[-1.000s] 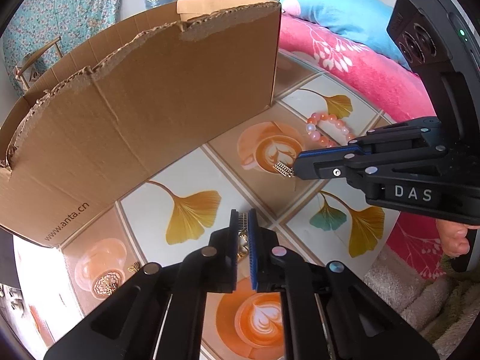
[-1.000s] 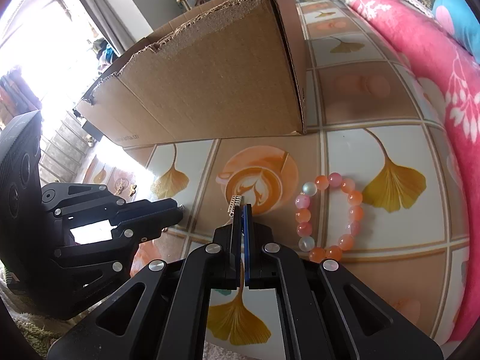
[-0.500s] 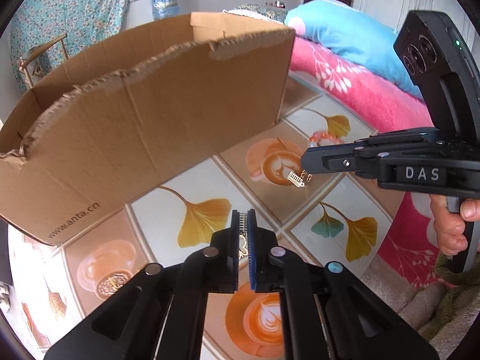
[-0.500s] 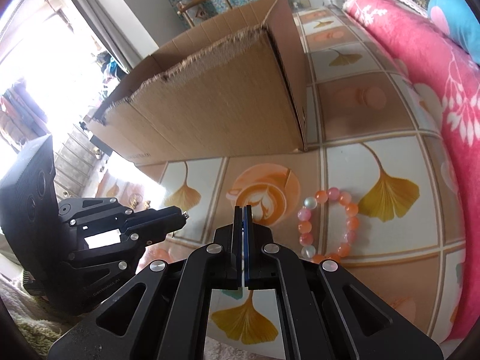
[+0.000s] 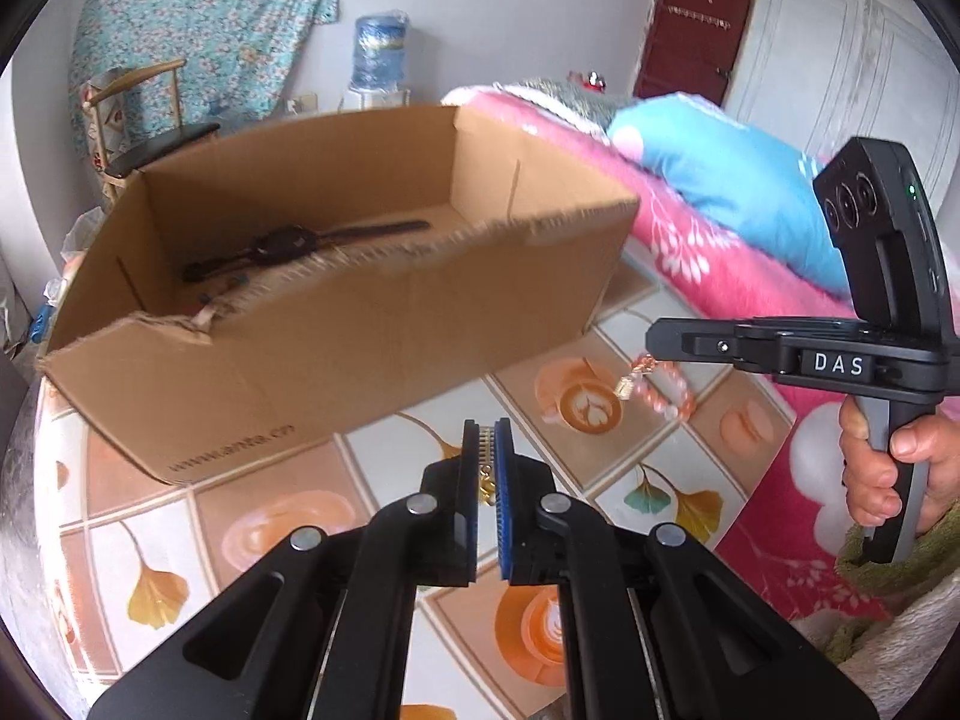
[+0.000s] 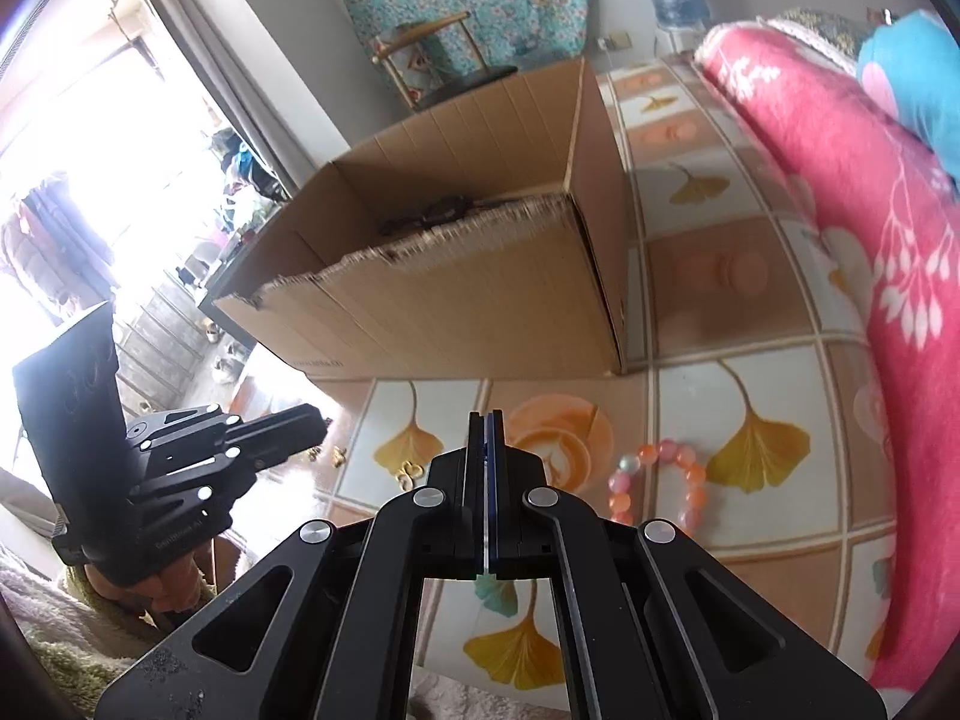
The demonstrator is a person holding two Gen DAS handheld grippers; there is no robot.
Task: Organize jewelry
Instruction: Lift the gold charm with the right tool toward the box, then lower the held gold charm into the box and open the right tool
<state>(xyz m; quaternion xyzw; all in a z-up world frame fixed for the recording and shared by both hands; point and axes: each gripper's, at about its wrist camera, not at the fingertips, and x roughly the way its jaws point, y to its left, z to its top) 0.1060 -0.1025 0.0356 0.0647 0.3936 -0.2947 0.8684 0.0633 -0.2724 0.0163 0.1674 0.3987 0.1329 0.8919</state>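
Left gripper [image 5: 487,450] jaws pinch gold earring [image 5: 487,483]; right gripper [image 6: 486,438] jaws shut on dangling earring [image 5: 627,384], both short of box [image 5: 336,324]. Risk: thin grip, pieces slip pre-drop.

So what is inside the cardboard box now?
Inside the cardboard box, a dark wristwatch lies flat on the bottom, with something small and bluish near the torn front wall. That wall hides the nearer part of the bottom.
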